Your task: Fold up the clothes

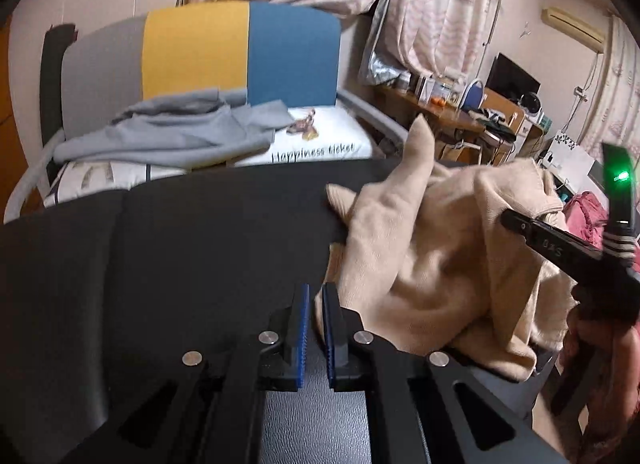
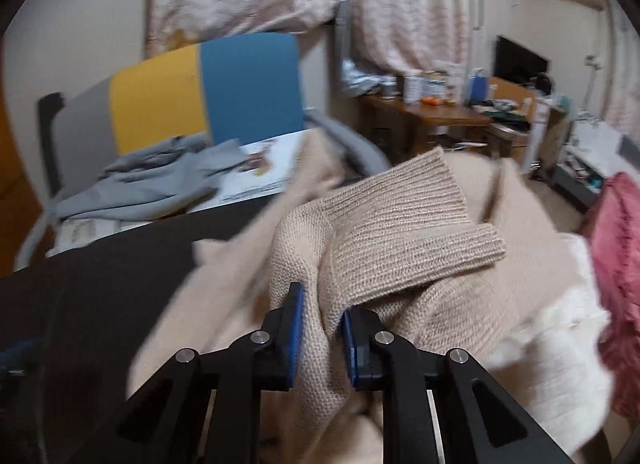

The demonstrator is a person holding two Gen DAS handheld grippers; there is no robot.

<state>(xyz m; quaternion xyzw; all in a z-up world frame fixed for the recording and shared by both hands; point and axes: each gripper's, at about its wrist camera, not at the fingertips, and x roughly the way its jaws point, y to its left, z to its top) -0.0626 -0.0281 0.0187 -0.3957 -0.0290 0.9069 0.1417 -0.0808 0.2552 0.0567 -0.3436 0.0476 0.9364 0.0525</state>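
The right tongs (image 2: 322,314) pinch a thick bunch of the beige knit sweater (image 2: 384,232); the fabric fills the gap between the blue pads and bulges up past them, with a ribbed cuff or hem folded over just beyond the tips. In the left wrist view the right tongs (image 1: 516,222) reach in from the right edge, a green light glowing on their body, their tips set into the sweater's upper folds.

The left tongs (image 1: 316,300) are pressed nearly together, with only a slim gap between the blue pads. The near edge of the sweater (image 1: 432,256) lies right at the tip of the right-hand pad, and whether a thin fold is caught there I cannot tell.

The sweater sits crumpled in a heap on the right part of the black table (image 1: 180,248), one pointed corner sticking up and part of it hanging over the table's right edge. Behind the table stands a chair (image 1: 240,52) with a back panelled in grey, yellow and blue; a grey garment (image 1: 168,136) is draped over its seat beside a white printed cushion (image 1: 320,140). At the far right lies pink cloth (image 2: 620,264). Patterned bedding (image 1: 432,4) hangs along the back wall above a cluttered wooden desk (image 1: 452,116).
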